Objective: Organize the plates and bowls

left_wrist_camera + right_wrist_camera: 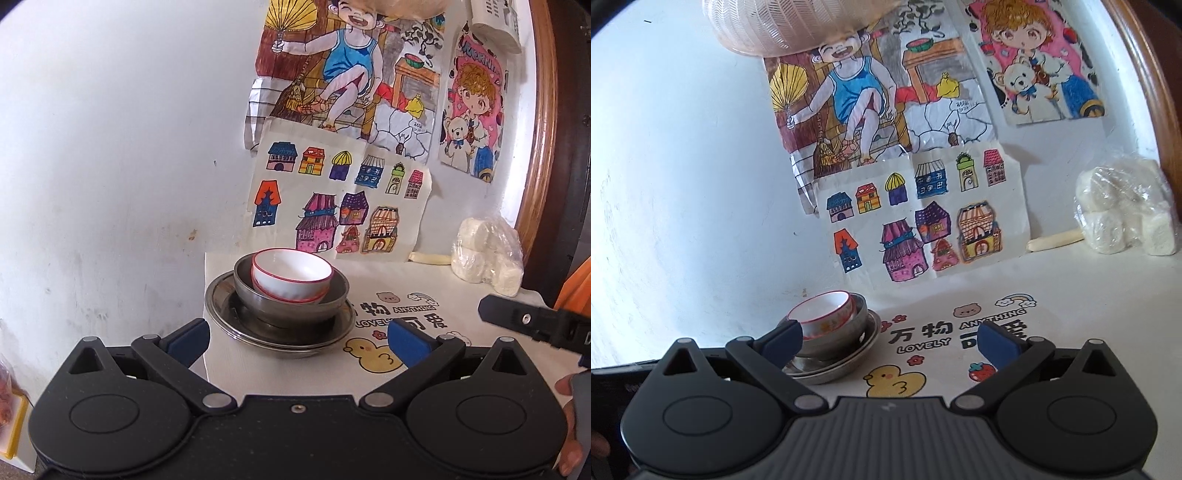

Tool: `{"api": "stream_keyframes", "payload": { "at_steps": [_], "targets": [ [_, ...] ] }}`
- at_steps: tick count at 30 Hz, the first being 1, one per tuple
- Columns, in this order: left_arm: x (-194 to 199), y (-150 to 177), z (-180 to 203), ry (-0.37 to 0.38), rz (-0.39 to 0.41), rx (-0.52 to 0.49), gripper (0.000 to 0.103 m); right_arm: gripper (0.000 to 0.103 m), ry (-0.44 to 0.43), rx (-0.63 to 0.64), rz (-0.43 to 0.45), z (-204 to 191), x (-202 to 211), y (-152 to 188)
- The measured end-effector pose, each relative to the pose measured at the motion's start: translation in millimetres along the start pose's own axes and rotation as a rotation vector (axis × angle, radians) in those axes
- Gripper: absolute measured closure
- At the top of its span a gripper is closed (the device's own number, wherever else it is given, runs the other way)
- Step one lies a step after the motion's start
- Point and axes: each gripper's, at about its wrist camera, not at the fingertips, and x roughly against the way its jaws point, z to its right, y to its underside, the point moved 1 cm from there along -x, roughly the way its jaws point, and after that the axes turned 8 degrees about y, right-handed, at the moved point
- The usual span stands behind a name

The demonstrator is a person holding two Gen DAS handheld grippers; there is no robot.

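One stack of dishes stands at the table's left edge near the wall. Two white bowls with red rims (pixel 291 275) (pixel 823 314) nest inside a grey metal bowl (pixel 288 304) (pixel 842 338), which rests on stacked metal plates (pixel 221 314) (pixel 846 365). My left gripper (pixel 297 341) is open just short of the stack, with nothing between its blue pads. My right gripper (pixel 892 341) is open too and holds nothing; the stack lies ahead of it to the left, partly behind its left fingertip (pixel 783 341). In the left wrist view a black part of the right gripper (pixel 535 319) enters from the right.
The white tablecloth (pixel 1015 284) carries cartoon prints and lettering. A clear bag of white rolls (pixel 487 254) (pixel 1126 210) and a pale stick (pixel 1054 239) lie at the back right by the wall. Drawings (pixel 919 225) are taped to the wall. A wooden frame (pixel 543 122) rises at right.
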Motion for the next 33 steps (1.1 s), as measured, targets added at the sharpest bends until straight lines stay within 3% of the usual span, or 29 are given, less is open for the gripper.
{"api": "stream_keyframes", "payload": {
  "at_steps": [12,22,33],
  "targets": [
    [8.6,21.1,8.6,0.007,0.006,-0.027,0.001,0.000,0.076,0.009,0.033,6.4,21.8,24.9],
    [3.8,39.4,10.5,-0.002,-0.009,-0.007,0.001,0.000,0.137,-0.060,0.081,15.3,28.5,44.5],
    [0.7,55.0,16.2,-0.016,-0.003,-0.026,0.001,0.000,0.178,-0.022,0.118,9.0,32.2,55.1]
  ]
}}
